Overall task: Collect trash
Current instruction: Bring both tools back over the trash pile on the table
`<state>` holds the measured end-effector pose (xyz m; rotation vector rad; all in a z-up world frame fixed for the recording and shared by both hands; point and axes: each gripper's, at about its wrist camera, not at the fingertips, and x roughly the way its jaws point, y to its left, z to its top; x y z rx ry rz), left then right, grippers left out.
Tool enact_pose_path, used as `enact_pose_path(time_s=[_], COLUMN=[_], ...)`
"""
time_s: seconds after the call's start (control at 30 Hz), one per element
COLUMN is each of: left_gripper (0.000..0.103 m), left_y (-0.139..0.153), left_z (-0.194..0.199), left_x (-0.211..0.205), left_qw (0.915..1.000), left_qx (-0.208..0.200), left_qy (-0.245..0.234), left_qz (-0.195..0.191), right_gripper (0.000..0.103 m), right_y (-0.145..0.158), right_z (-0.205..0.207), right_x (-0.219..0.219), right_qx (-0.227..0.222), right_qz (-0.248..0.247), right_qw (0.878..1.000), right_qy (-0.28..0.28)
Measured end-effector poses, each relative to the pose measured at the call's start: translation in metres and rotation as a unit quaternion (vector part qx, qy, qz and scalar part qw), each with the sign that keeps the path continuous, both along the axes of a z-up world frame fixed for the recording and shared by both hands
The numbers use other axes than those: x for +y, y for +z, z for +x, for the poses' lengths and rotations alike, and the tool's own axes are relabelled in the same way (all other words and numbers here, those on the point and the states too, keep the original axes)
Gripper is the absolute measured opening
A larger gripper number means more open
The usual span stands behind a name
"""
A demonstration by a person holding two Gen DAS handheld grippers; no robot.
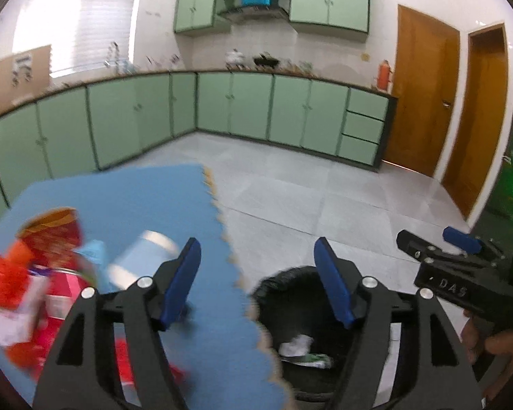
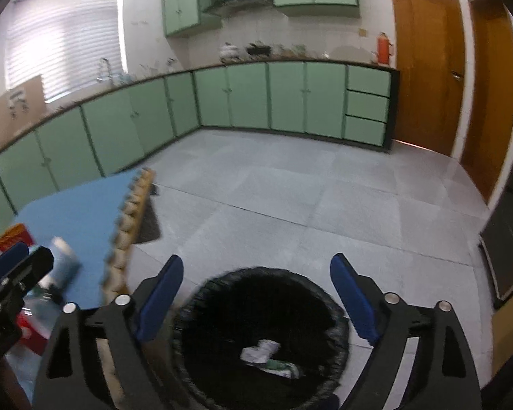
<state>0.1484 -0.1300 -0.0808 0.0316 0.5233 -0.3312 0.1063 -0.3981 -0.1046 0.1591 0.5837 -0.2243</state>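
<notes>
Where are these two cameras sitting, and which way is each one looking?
Left wrist view: sits on the left tool, looking forward and down over the blue mat, its open fingers in front; the right tool and a hand show.
Right wrist view: sits on the right tool, above the black bin; the left tool shows.
Shared: bin, mat, green cabinets.

green cabinets (image 2: 242,99), grey tiled floor (image 2: 290,205), wooden doors (image 2: 424,68).

Both wrist views angled down, facing the green cabinets (image 1: 249,102); shared close below: black bin (image 2: 263,335), blue mat edge (image 2: 126,239).
</notes>
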Motion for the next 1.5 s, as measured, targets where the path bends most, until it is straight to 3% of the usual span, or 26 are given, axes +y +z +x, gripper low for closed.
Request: enact_pose_path(time_s=[0.23, 0.57, 1.07, 1.37, 1.5], left_gripper=[0.070, 0.070, 0.070, 0.070, 0.069], left_y=[0.016, 0.011, -0.011, -0.015, -0.021], left_z=[-0.029, -0.036, -0.052, -0.049, -0.048], left_x=[0.058, 0.136, 0.177, 0.180, 0.182], left_qw=[0.9963, 0.9864, 0.9837, 0.9836, 0.9835], left_qx=[-0.033, -0.018, 0.016, 0.020, 0.028], left_qy=[0.075, 0.161, 0.177, 0.176, 0.175], left_qz=[0.023, 0.029, 0.029, 0.033, 0.035], right_gripper=[0.090, 0.088, 0.087, 0.074, 0.073], right_y=[0.016, 0.013, 0.001, -0.008, -0.009], right_z=[0.002, 0.011, -0.019, 0.015, 0.007], right_x=[0.061, 0.134, 0.198, 0.188, 0.187], right_qx=[-0.027, -0.030, -0.023, 0.025, 0.030], right_qz=[0.008, 0.003, -0.010, 0.014, 0.024], right_qw=[0.997, 0.988, 0.986, 0.986, 0.986], right_qy=[0.077, 0.148, 0.163, 0.165, 0.164])
